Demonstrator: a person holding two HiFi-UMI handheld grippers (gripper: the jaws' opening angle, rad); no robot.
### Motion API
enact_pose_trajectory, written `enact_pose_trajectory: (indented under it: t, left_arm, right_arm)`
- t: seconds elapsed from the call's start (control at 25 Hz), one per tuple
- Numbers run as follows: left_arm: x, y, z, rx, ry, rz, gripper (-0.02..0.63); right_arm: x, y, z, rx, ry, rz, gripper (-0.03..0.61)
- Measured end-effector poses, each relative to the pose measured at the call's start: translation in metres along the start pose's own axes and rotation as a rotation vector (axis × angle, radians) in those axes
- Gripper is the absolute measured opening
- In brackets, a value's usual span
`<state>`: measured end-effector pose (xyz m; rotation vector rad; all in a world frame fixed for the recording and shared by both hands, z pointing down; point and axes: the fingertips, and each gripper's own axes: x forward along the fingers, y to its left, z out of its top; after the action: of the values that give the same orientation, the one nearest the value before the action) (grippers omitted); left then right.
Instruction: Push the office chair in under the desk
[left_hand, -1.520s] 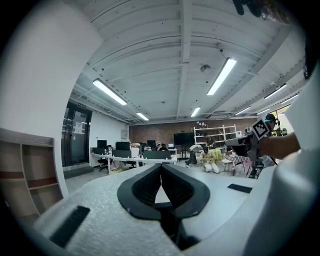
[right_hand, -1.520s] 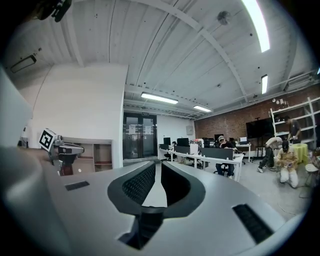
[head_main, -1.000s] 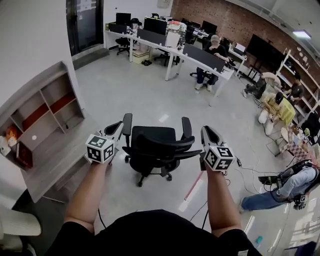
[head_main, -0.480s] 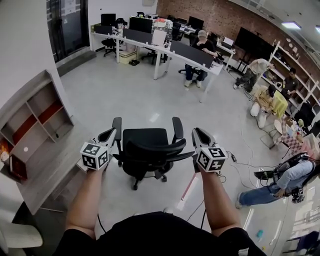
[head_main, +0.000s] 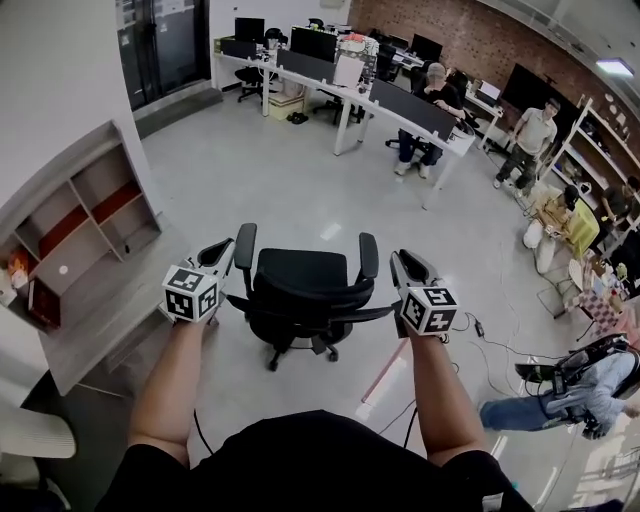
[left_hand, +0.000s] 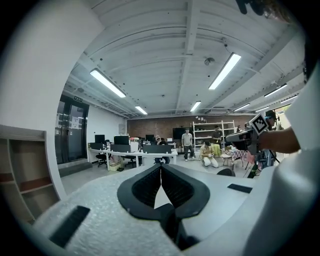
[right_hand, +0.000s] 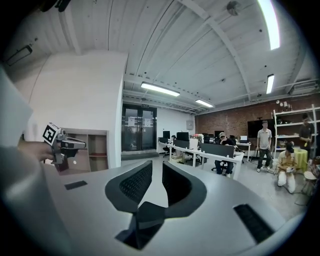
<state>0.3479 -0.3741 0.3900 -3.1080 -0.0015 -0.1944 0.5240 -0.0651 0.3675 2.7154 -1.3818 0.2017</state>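
Observation:
A black office chair (head_main: 305, 290) stands on the grey floor in the head view, its back towards me. My left gripper (head_main: 222, 246) is just left of the chair's left armrest, shut, with nothing between its jaws (left_hand: 161, 166). My right gripper (head_main: 400, 258) is beside the right armrest. Its jaws (right_hand: 157, 167) have just been opening; a narrow gap shows and nothing is between them. Neither gripper visibly touches the chair. A grey desk (head_main: 95, 300) with open shelf compartments runs along the wall at the left.
A long row of white desks (head_main: 340, 95) stands at the back, with a seated person (head_main: 432, 95). More people are at the right by shelves. Cables (head_main: 480, 330) and a pink strip (head_main: 380, 375) lie on the floor right of the chair. A white chair (head_main: 30, 440) is bottom left.
Both hands have shifted a little beside the chair and the head view has swung slightly. The chair stays where it was on the floor. A person at the right shelves has walked.

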Motion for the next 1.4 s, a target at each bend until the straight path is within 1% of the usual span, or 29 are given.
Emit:
enact_pose_trajectory:
  t: [0.16,0.28,0.4,0.44,0.52,0.68,0.72,0.8,0.84,1.04,1.16,1.28,1.4]
  left_arm:
    - [0.002,-0.007,-0.015,0.052,0.067,0.002,0.017]
    - [0.004,-0.013,-0.029,0.092,0.127,-0.011,0.018]
    - [0.007,-0.018,-0.042,0.131,0.185,-0.025,0.018]
    - [0.008,-0.02,-0.046,0.137,0.202,-0.032,0.018]
    - [0.008,-0.023,-0.053,0.149,0.23,-0.043,0.018]
    - [0.009,-0.026,-0.069,0.191,0.275,-0.083,0.02]
    - [0.009,-0.028,-0.074,0.203,0.287,-0.101,0.033]
    - [0.01,-0.03,-0.086,0.228,0.323,-0.13,0.085]
    - [0.011,-0.031,-0.093,0.238,0.342,-0.141,0.101]
    - [0.011,-0.035,-0.118,0.247,0.414,-0.178,0.119]
    - [0.01,-0.04,-0.139,0.3,0.481,-0.214,0.152]
    - [0.01,-0.05,-0.16,0.363,0.552,-0.267,0.176]
    - [0.012,-0.057,-0.181,0.393,0.598,-0.304,0.194]
  right_arm:
    - [0.004,-0.01,-0.012,-0.005,0.018,0.011,0.069]
    - [0.006,-0.016,-0.019,-0.04,0.029,-0.001,0.048]
    - [0.008,-0.018,-0.027,-0.051,0.06,0.019,0.048]
    - [0.008,-0.018,-0.031,-0.055,0.075,0.03,0.058]
    - [0.009,-0.018,-0.038,-0.063,0.108,0.053,0.104]
    - [0.011,-0.015,-0.053,-0.074,0.156,0.085,0.141]
    - [0.012,-0.014,-0.057,-0.075,0.167,0.09,0.147]
    - [0.012,-0.014,-0.066,-0.078,0.188,0.099,0.16]
    - [0.012,-0.015,-0.07,-0.079,0.199,0.103,0.165]
    - [0.013,-0.018,-0.089,-0.068,0.264,0.117,0.196]
    - [0.014,-0.017,-0.097,-0.066,0.293,0.127,0.215]
    - [0.014,-0.017,-0.107,-0.067,0.321,0.142,0.226]
    - [0.015,-0.014,-0.122,-0.078,0.36,0.17,0.254]
